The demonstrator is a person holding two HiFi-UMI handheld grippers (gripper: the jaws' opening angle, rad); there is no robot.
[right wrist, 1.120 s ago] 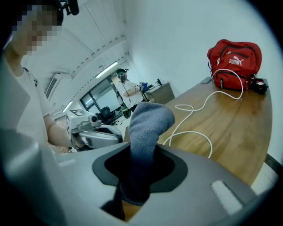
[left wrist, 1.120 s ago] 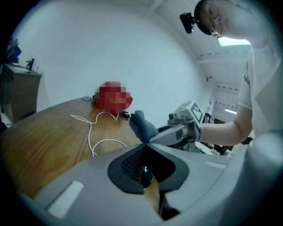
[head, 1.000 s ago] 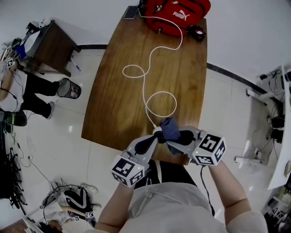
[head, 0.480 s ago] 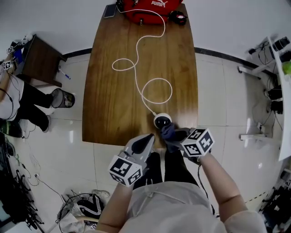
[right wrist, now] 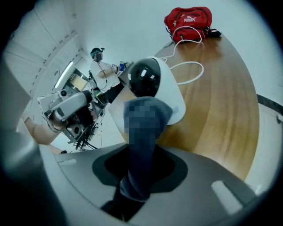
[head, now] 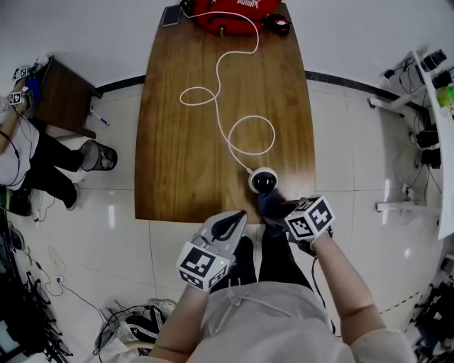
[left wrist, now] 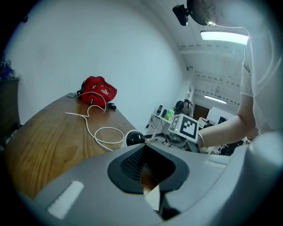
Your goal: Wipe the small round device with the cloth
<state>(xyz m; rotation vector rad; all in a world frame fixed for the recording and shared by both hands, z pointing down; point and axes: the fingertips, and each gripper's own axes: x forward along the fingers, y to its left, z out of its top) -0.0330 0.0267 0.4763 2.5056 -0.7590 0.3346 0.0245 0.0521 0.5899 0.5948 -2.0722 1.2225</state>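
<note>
The small round device (head: 263,181), a white base with a glossy black dome, stands on the wooden table (head: 184,156) near its front edge. A white cable (head: 225,113) runs from it. My right gripper (head: 278,210) is shut on a dark blue cloth (head: 267,203), whose free end hangs against the device's near side. In the right gripper view the cloth (right wrist: 142,145) rises from the jaws in front of the device (right wrist: 152,81). My left gripper (head: 228,225) is shut and empty, off the table's edge to the left of the device (left wrist: 135,138).
A red bag (head: 237,13), a phone (head: 170,15) and a small black item (head: 278,25) lie at the table's far end. Left of the table are a dark side table (head: 60,92), a waste bin (head: 99,156) and a seated person (head: 21,159).
A second ago the device was up between both grippers under the cloth. It now stands on the table, the left gripper has drawn back, and the cloth has slid to its near side.
</note>
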